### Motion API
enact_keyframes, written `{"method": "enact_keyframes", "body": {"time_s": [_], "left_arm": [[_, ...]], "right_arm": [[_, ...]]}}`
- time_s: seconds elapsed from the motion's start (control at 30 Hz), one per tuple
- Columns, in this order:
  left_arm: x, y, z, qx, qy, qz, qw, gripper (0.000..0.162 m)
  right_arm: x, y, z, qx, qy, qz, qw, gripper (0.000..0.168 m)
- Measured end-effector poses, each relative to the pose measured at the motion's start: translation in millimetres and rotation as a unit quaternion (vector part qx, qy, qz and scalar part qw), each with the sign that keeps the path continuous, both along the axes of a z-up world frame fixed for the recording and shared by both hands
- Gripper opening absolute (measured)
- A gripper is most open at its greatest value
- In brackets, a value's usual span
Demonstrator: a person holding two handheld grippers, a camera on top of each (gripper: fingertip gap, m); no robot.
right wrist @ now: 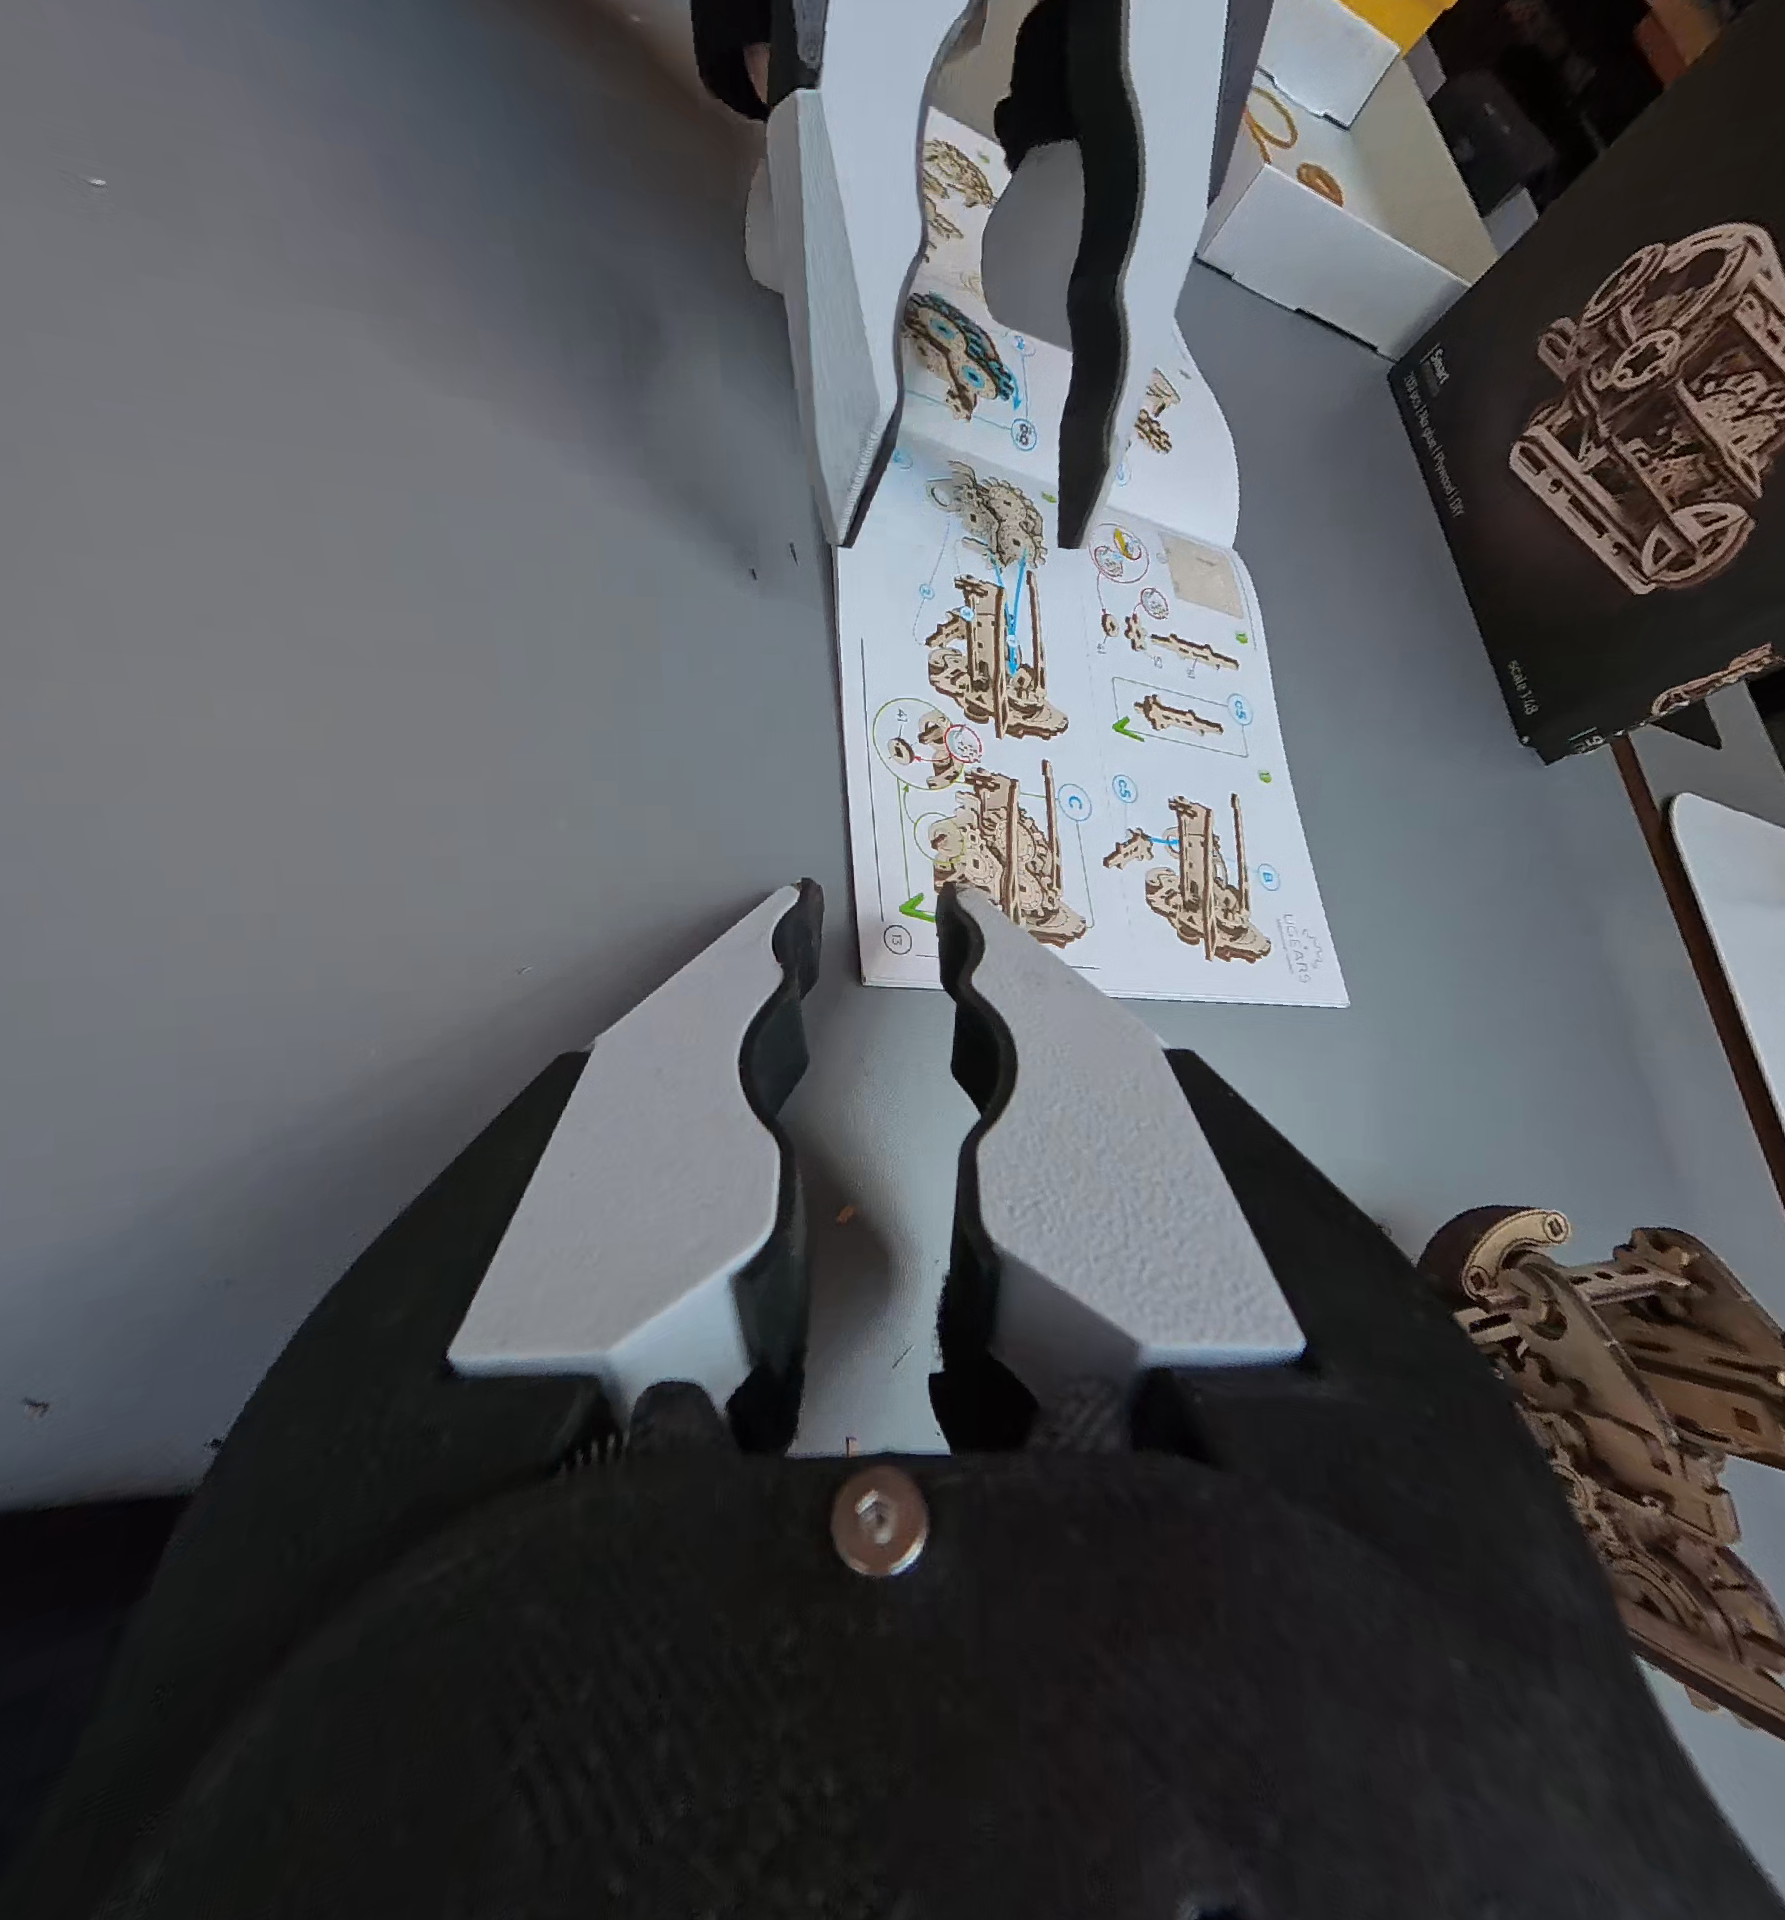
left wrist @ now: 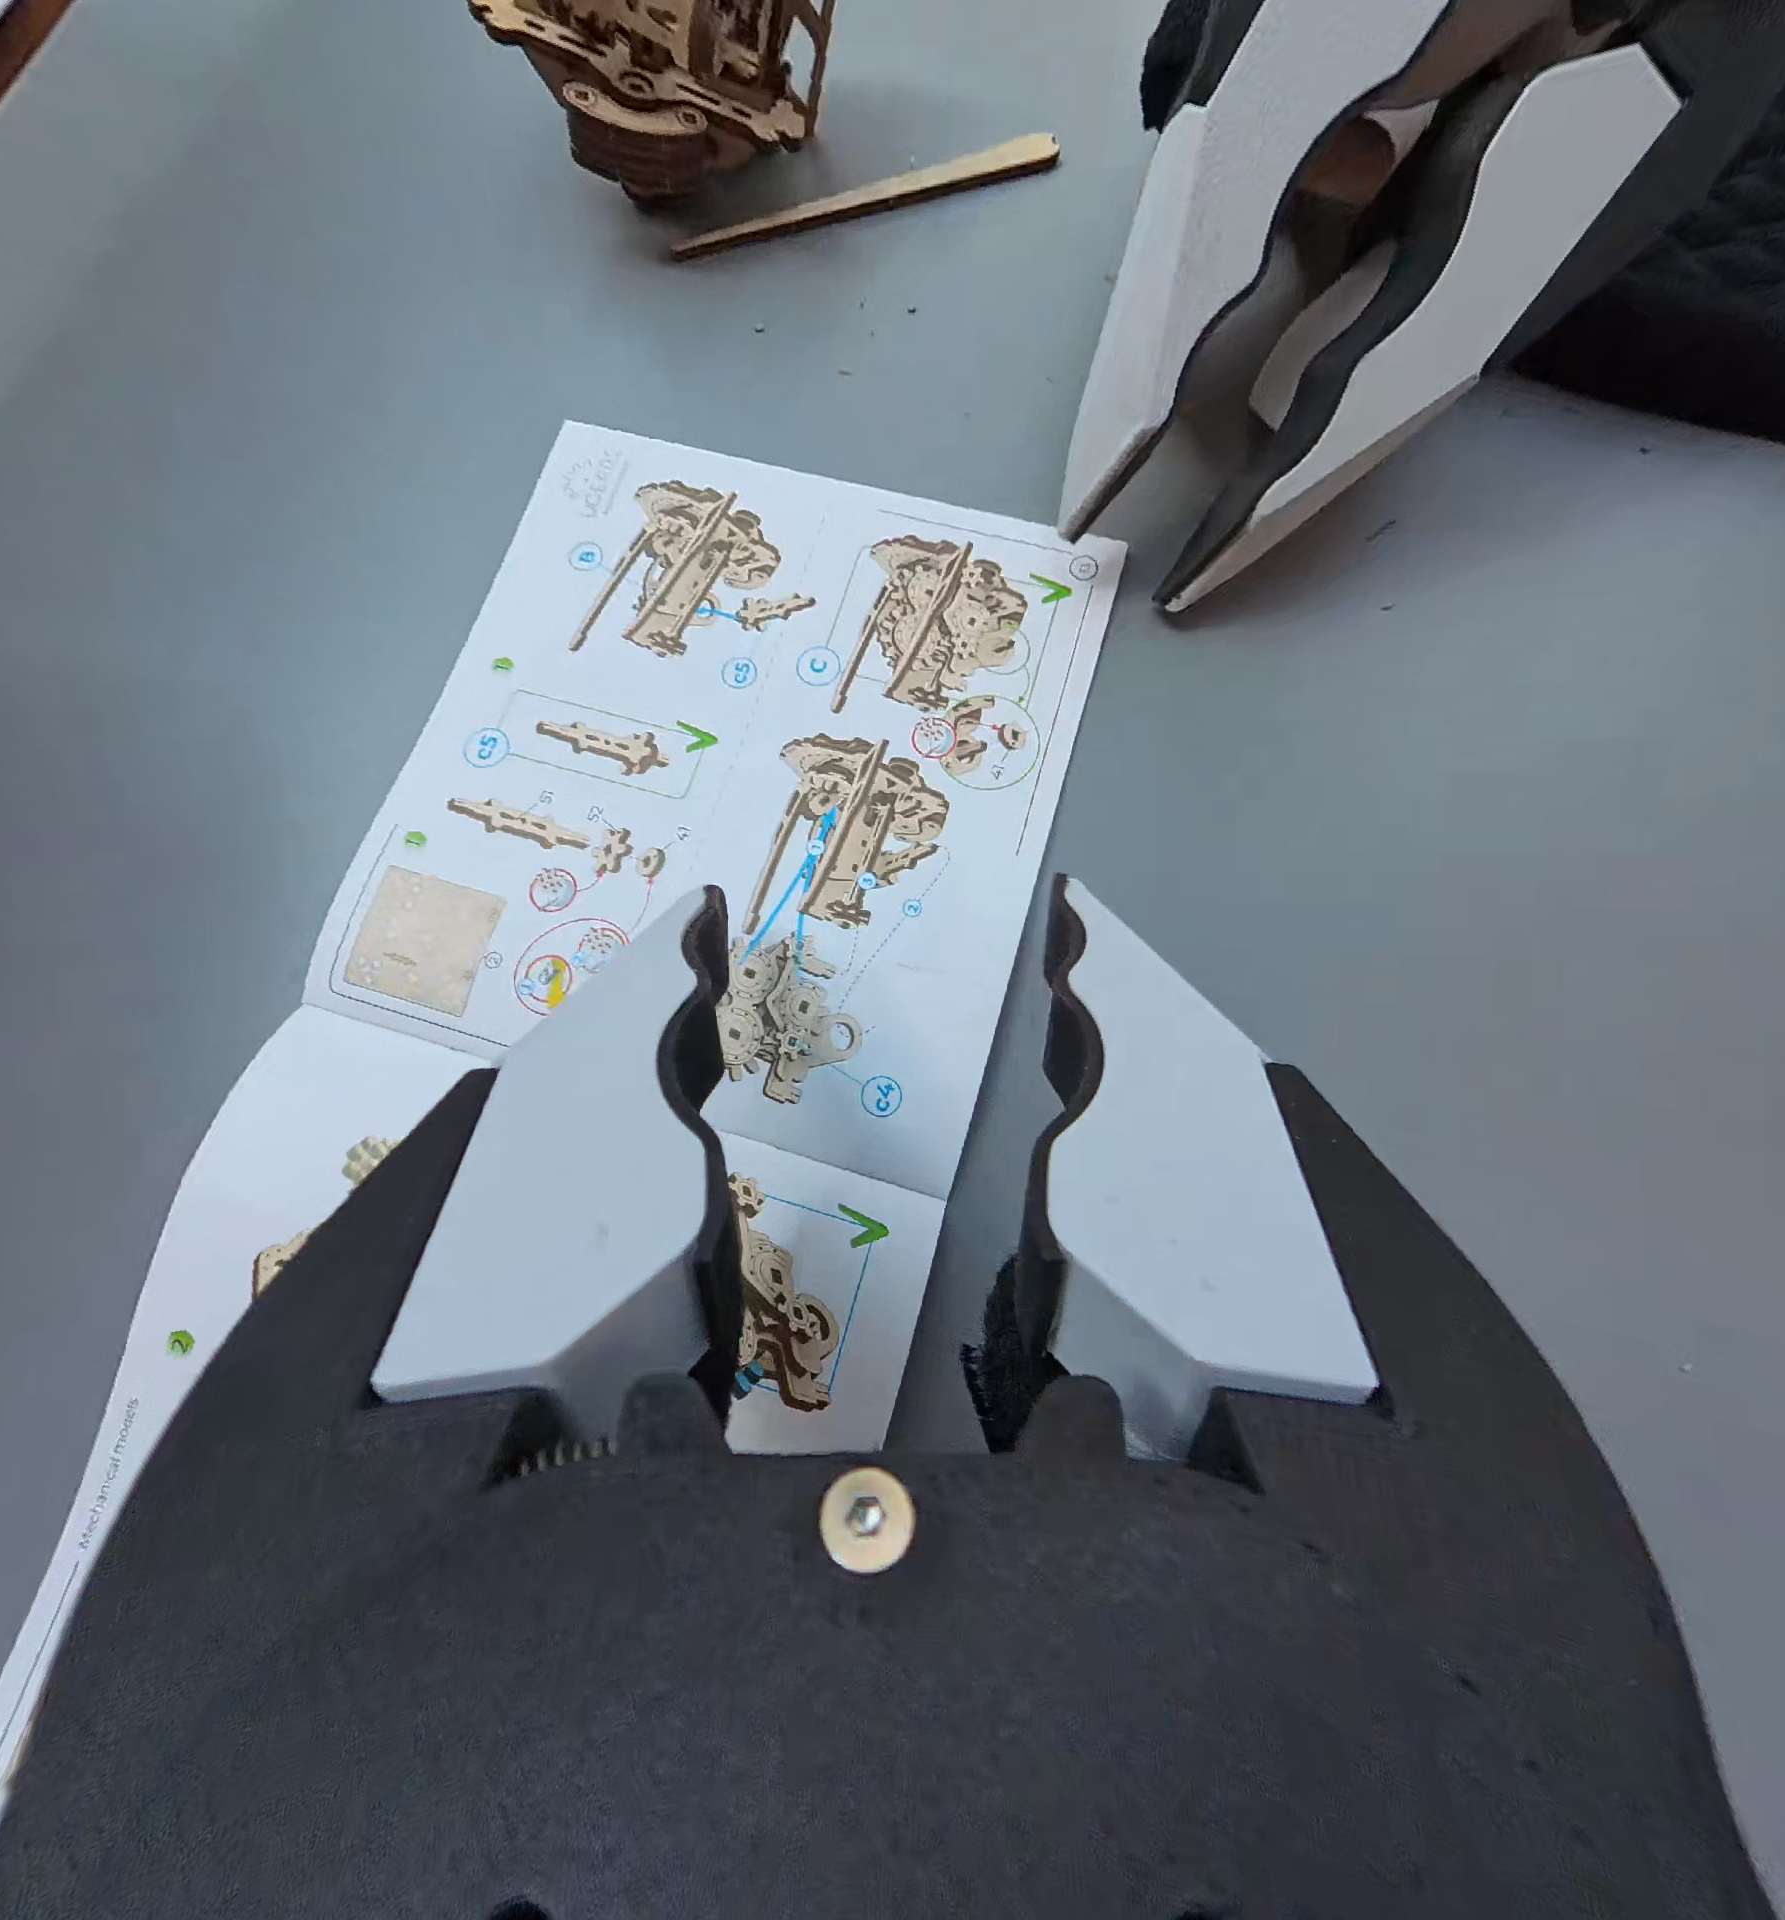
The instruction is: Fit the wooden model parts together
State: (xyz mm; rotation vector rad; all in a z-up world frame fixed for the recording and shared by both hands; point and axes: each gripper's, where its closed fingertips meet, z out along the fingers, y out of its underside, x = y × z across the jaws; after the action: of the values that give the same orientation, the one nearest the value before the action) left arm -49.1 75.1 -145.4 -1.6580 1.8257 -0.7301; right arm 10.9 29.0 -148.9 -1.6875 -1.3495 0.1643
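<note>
I have both tongs empty over the grey table [left wrist: 244, 520], and what matters for the next move is where the wood lies from each of them. My left gripper [left wrist: 883, 914] stands wide apart, nothing between its pads, hovering over the folded instruction sheet [left wrist: 763, 727]. From it, the half-built wooden model [left wrist: 659, 94] sits far up at about 11 o'clock, partly cut off by the top edge, and the loose wooden stick [left wrist: 867, 192] lies just beside the model's base at 12 o'clock. The stick's long axis runs from 8 o'clock to 2 o'clock, low end left, high end right, flat on the table. My right gripper [right wrist: 872, 904] is parted only narrowly, also empty, its tips at the near corner of the sheet. In its view the model [right wrist: 1636, 1455] is close by at 4 o'clock, while the stick does not show there at all. I judge the right arm nearer to the model and probably to the stick, since in the left view the right gripper [left wrist: 1127, 561] stands at 1 o'clock, on the stick's side. To take the stick I would turn the tongs across its axis, closing from 11 towards 5 o'clock. The boxed kit [right wrist: 1646, 468] stands well apart, at 2 o'clock.
</note>
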Motion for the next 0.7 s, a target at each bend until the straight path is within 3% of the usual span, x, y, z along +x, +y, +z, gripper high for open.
{"method": "enact_keyframes", "body": {"time_s": [0.2, 0.33, 0.7], "left_arm": [[0.1, -8.2, -14.6, -0.002, 0.024, -0.028, 0.999, 0.059], [0.0, -3.2, -14.2, 0.002, 0.013, -0.017, 1.0, 0.049], [-0.7, -4.0, -11.8, -0.034, -0.001, -0.02, 0.999, 0.046]], "right_arm": [[2.2, 4.9, -2.0, -0.013, 0.002, -0.018, 1.0, 0.013], [1.7, 5.1, -5.6, -0.012, -0.013, -0.019, 1.0, 0.0], [10.3, 12.4, 3.3, 0.026, -0.018, -0.042, 0.999, 0.004]]}}
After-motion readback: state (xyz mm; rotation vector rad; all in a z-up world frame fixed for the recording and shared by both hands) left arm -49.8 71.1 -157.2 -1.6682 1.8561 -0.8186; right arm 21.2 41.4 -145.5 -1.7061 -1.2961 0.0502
